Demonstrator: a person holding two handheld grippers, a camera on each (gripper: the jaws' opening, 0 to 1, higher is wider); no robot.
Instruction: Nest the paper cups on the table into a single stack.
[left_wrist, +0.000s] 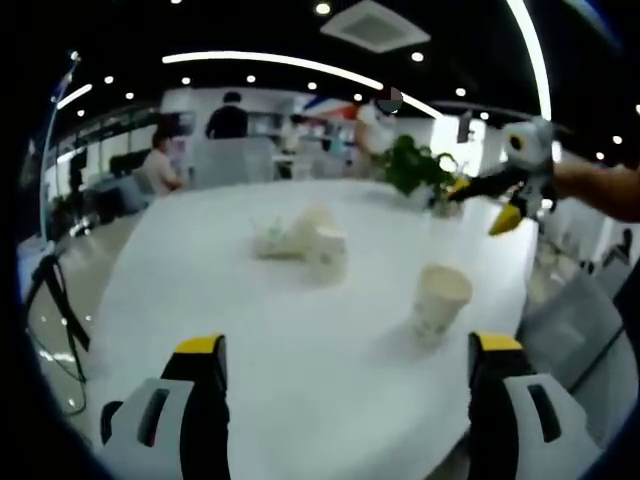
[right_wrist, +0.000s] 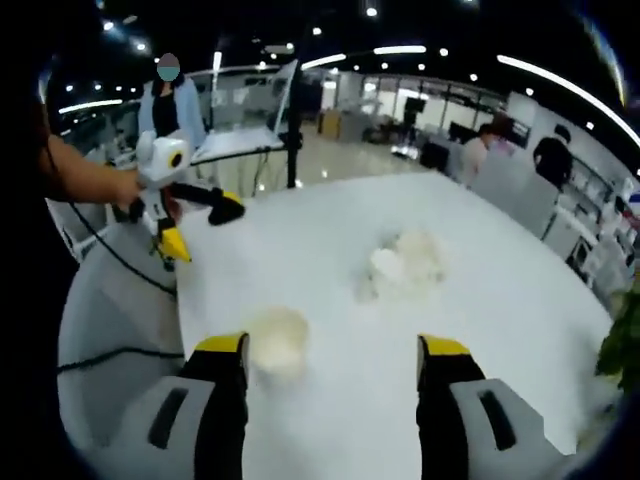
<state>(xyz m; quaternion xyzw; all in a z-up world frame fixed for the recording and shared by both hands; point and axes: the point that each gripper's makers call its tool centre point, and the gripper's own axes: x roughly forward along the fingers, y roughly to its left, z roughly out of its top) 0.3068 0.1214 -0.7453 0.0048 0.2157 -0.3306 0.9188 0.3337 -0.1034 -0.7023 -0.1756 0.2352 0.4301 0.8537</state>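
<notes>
While both claws hang over the white table (left_wrist: 180, 290) with nothing between their jaws, the stacking has not yet begun in any way these pictures show. In the left gripper view the left gripper (left_wrist: 345, 365) stands with its jaws spread wide and empty; a single upright paper cup (left_wrist: 438, 298) sits just ahead of its right jaw, and further ahead, slightly toward its left jaw, lies a blurred cluster of cups (left_wrist: 305, 238), some apparently tipped on their sides, though how many I cannot tell. Beyond the cups a potted plant (left_wrist: 415, 168) stands at the far edge. In the right gripper view the right gripper (right_wrist: 335, 365) is likewise parted and holds nothing; the upright cup (right_wrist: 278, 340) sits right beside the tip of its left jaw, and the cluster (right_wrist: 400, 262) lies ahead, between the lines of the two jaws. Each claw appears in the other's view, held up off the table at the far side. The step in hand looks like the approach to a first pick. The next move, I judge, calls for one claw to centre its jaws on the lone cup's wall and close gently, since thin paper crushes easily, then carry it toward the cluster.
</notes>
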